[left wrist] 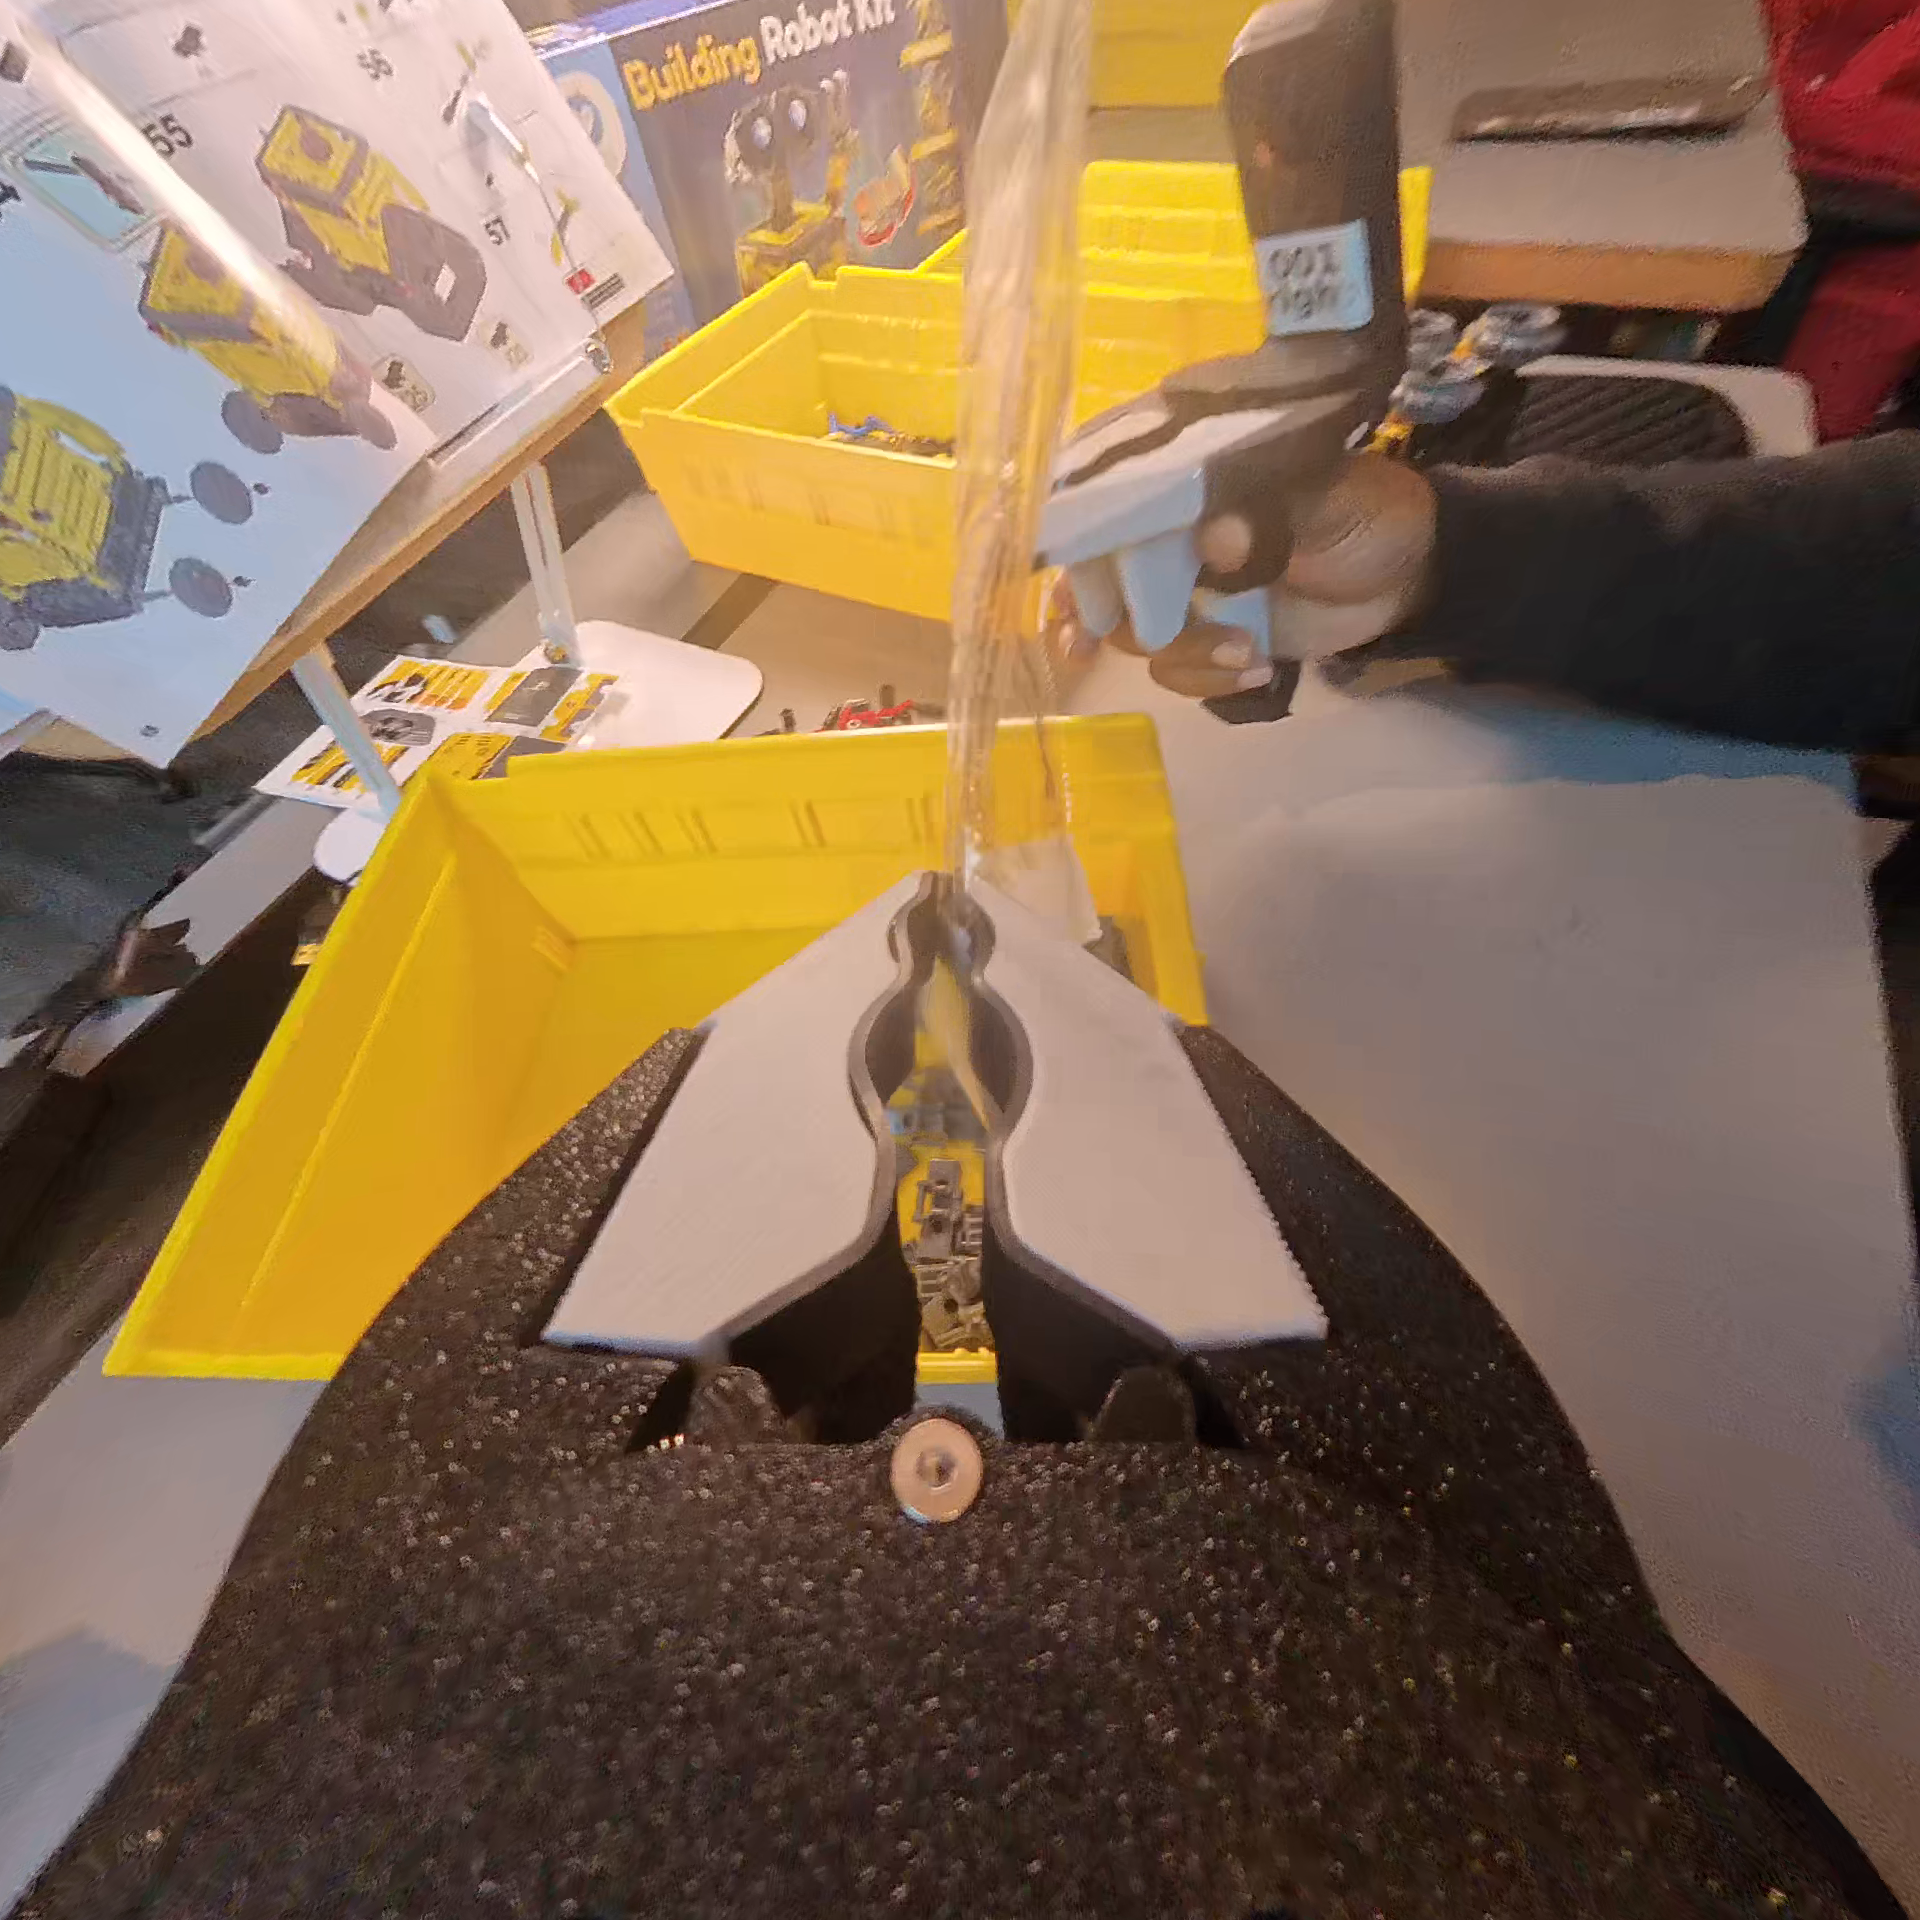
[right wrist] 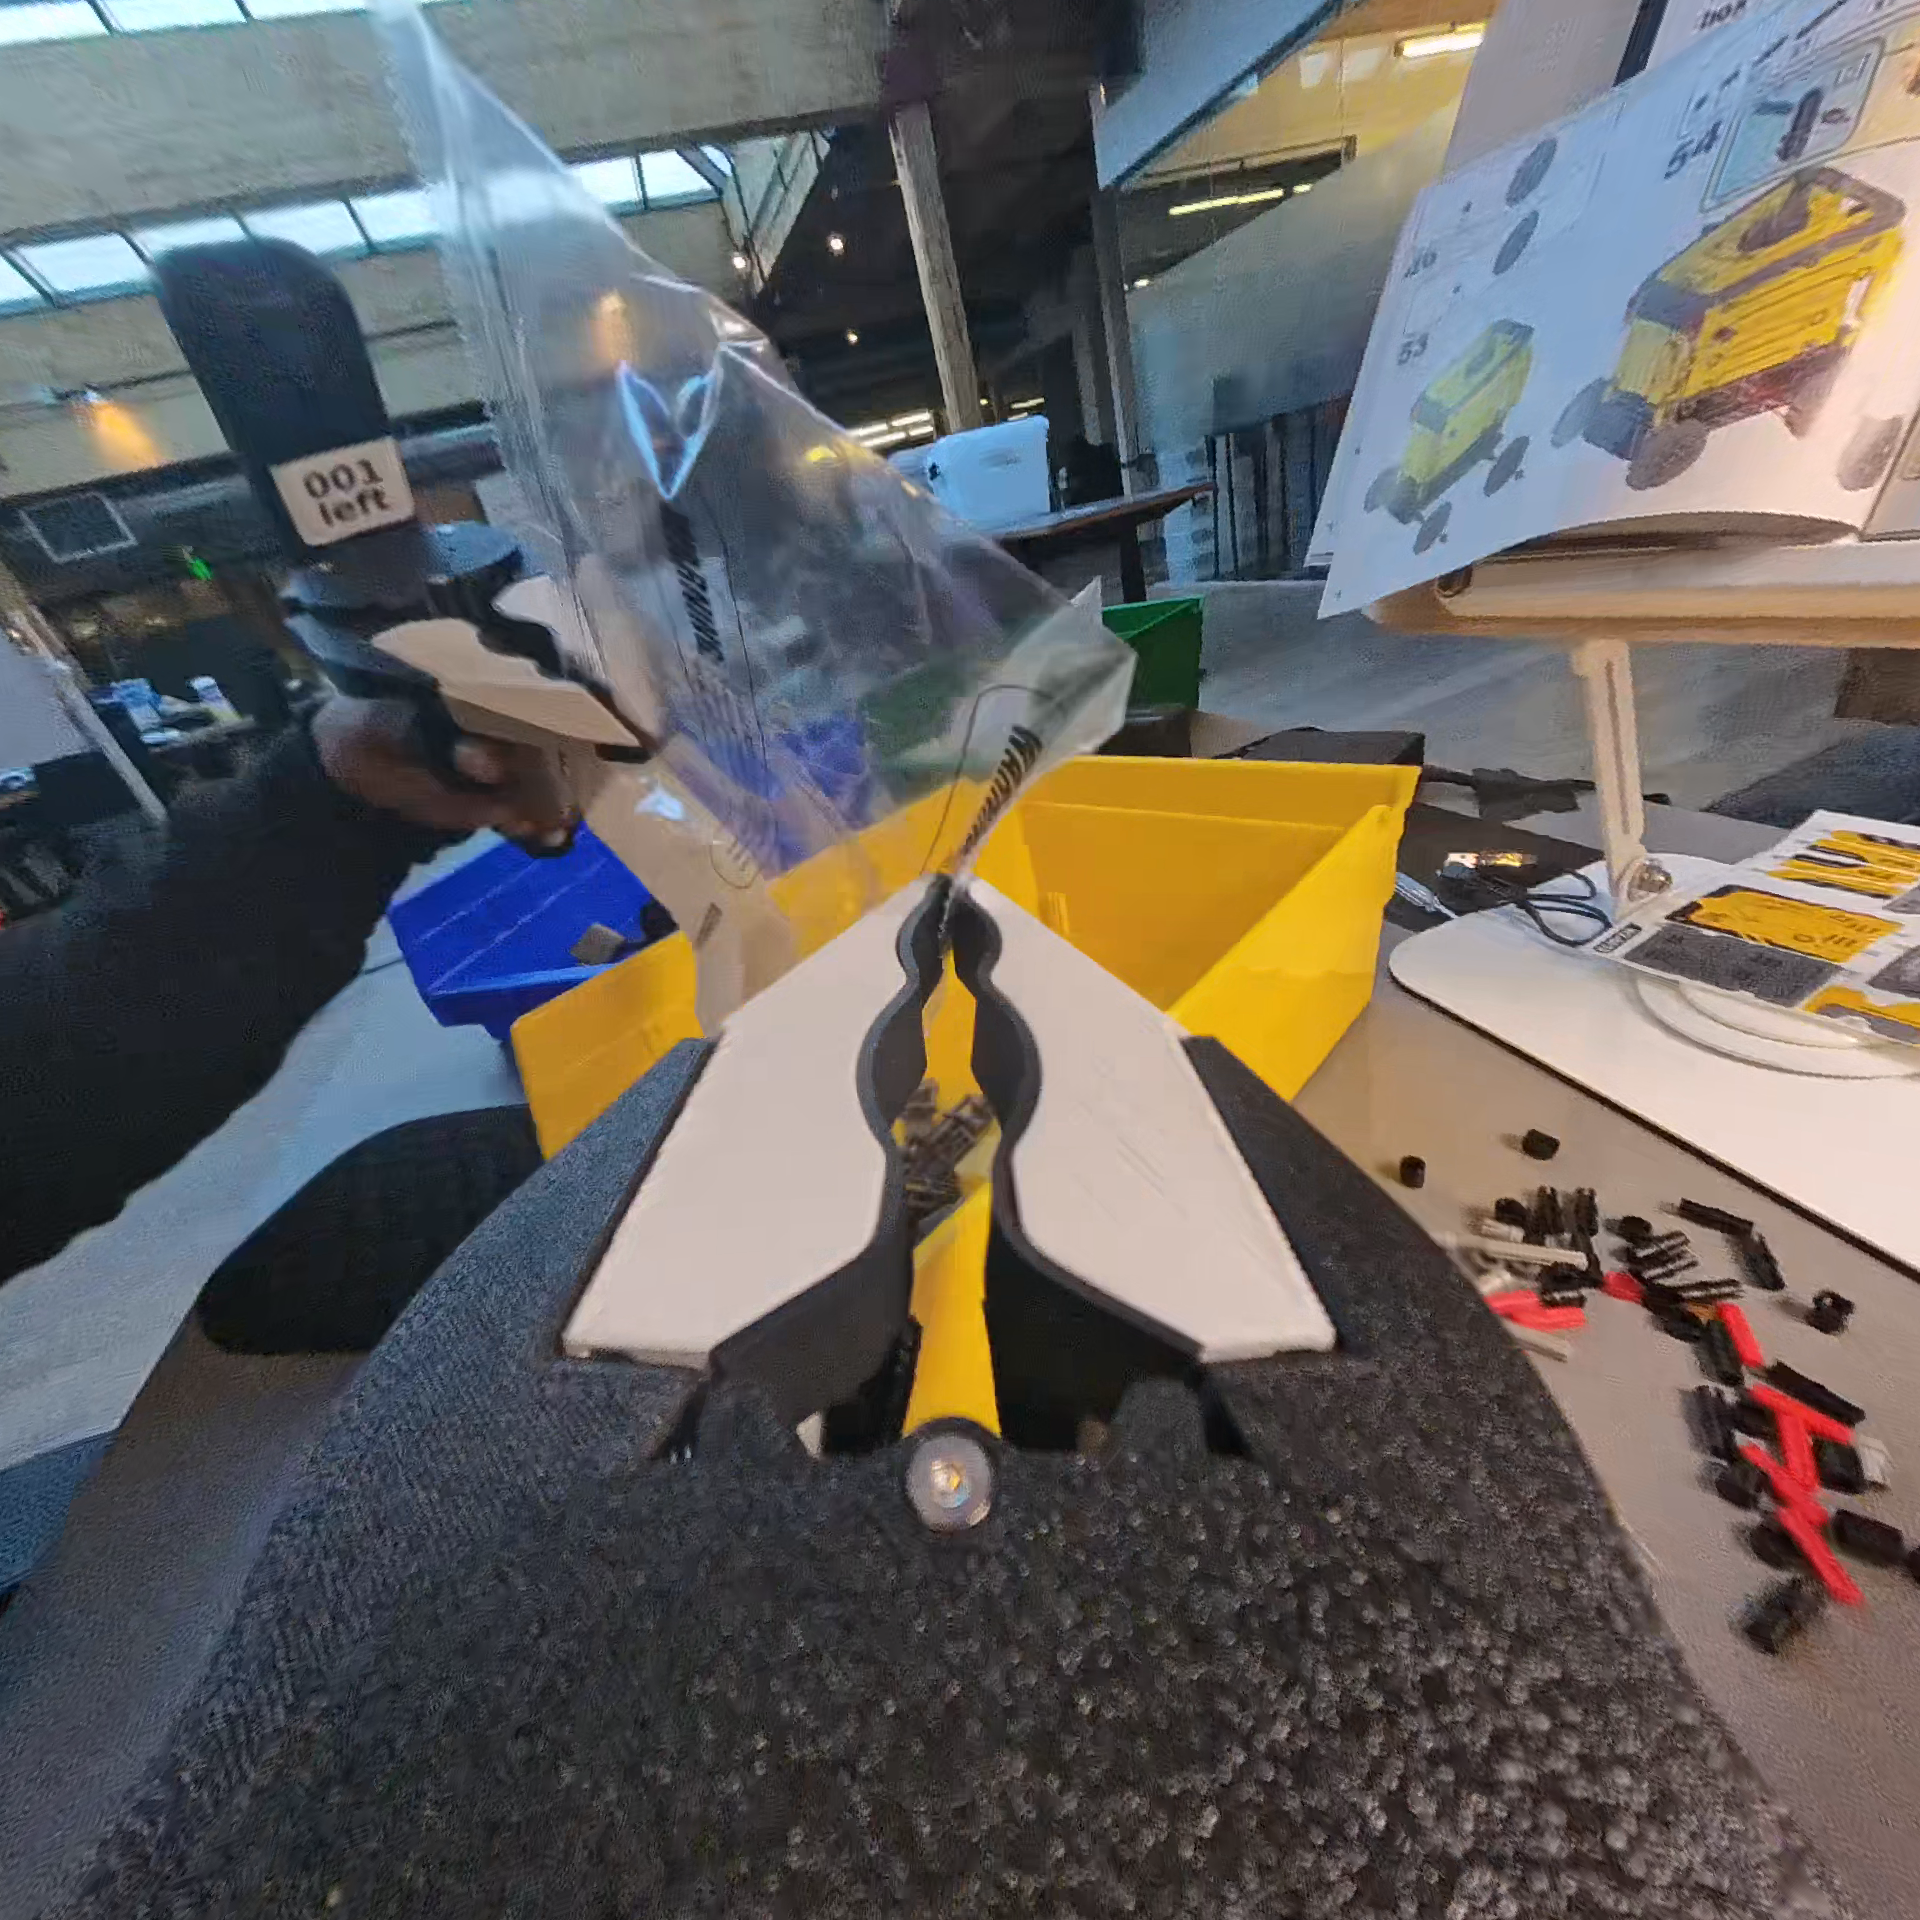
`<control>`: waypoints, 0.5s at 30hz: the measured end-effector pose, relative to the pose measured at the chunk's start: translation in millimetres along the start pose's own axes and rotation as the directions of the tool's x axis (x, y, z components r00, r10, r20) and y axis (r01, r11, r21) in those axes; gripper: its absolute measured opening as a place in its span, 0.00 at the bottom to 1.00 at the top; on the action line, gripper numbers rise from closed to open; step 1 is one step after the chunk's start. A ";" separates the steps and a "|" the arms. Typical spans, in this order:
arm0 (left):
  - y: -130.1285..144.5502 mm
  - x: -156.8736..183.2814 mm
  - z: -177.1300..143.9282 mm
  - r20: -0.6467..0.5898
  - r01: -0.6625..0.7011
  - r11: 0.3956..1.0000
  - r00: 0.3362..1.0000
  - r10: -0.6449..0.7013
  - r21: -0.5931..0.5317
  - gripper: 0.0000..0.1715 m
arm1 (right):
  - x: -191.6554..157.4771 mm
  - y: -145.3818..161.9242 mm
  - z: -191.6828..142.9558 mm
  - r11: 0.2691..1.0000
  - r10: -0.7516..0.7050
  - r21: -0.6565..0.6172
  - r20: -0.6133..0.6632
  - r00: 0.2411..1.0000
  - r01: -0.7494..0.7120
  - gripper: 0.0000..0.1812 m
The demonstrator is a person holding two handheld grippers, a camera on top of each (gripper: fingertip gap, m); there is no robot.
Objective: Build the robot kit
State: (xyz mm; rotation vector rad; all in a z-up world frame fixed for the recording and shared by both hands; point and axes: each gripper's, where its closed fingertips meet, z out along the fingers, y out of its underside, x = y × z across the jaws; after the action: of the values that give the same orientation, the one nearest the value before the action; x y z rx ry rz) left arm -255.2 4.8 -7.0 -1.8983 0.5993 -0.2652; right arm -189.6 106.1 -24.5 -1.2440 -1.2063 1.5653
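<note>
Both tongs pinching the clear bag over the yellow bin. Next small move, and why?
Probably a gentle shake in place. Left tongs and right tongs are shut on the clear bag, which hangs over the yellow bin where small parts already lie.

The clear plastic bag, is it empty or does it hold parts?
Seemingly empty: the clear plastic bag shows only background through it; small parts lie in the yellow bin below.

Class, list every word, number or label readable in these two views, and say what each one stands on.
I do not copy writing; these things bear it:
Blue box: large title, readable.
Instruction booklet: step numbers, readable.
White tag on left gripper: readable.
Second white tag on right gripper: blurred.
Clear bag: black print, blurred.
Sticker sheet: too small.
</note>
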 end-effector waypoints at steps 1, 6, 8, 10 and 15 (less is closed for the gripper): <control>-3.2 -2.6 -3.2 0.000 0.007 1.000 1.000 -0.007 -0.006 0.00 | 3.4 2.4 0.0 1.000 -0.006 -0.014 -0.020 1.000 0.006 0.00; -5.4 -8.8 -8.2 0.002 0.015 0.999 1.000 -0.015 -0.052 0.00 | 2.7 -2.7 -0.9 0.995 0.100 0.006 0.016 0.995 -0.100 0.00; -9.0 -9.3 -8.2 0.002 0.031 0.998 1.000 -0.031 -0.051 0.00 | 4.2 1.6 -0.2 0.994 0.112 -0.012 0.019 0.993 -0.112 0.00; -12.5 -8.8 -9.1 -0.010 0.040 0.998 0.999 -0.041 -0.040 0.00 | 3.9 -0.4 -1.2 0.985 0.171 0.010 0.048 0.984 -0.172 0.00; 2.0 -4.3 -7.6 -0.037 0.031 0.997 0.999 -0.034 -0.071 0.00 | 1.2 -20.3 -11.2 0.954 0.276 0.081 0.145 0.950 -0.290 0.00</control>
State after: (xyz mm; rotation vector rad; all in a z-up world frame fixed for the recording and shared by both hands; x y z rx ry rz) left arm -262.9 0.3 -5.4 -1.9757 0.6106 -0.3049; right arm -178.6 114.4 -5.8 -1.3082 -1.0474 1.9211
